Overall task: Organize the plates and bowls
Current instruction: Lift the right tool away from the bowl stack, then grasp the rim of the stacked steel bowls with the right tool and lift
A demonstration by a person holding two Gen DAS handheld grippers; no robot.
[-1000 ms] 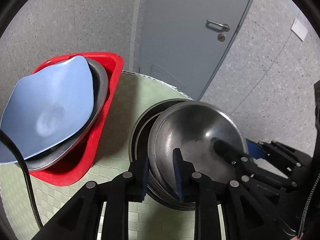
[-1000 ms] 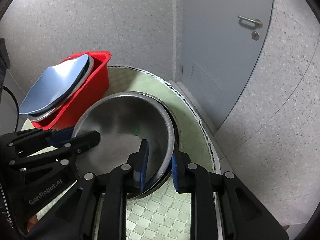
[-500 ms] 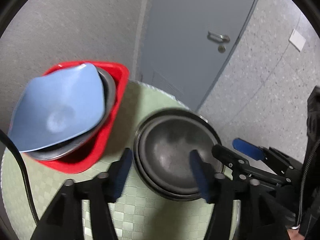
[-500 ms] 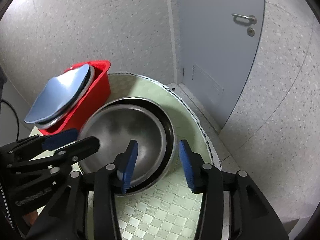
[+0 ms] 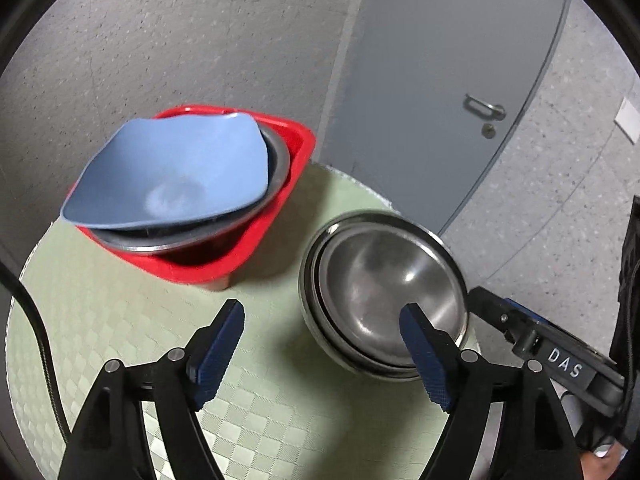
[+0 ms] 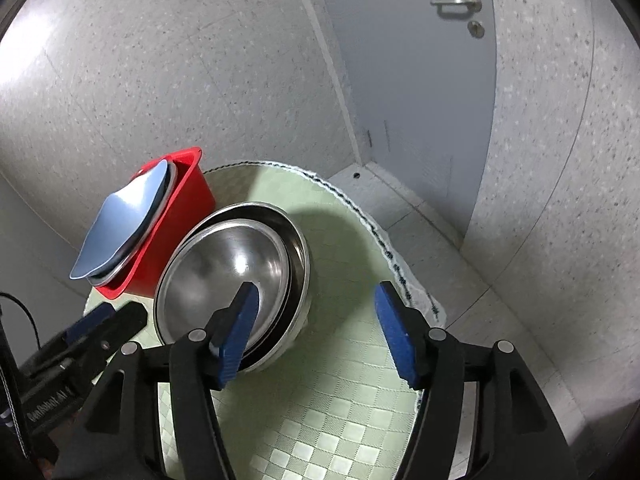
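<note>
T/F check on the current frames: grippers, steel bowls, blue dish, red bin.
1. Both grippers are open. True: the left gripper and right gripper hold nothing.
2. The steel bowls are nested on the table. True.
3. The blue dish lies flat on the table. False: it sits tilted on a metal bowl inside the red bin.
4. The red bin is to the right of the steel bowls. False: it is to their left.
5. The door is open. False: it is shut.

"DAS" on the right gripper [image 5: 516, 322]; "GenRobot.AI" on the left gripper [image 6: 108, 316].
</note>
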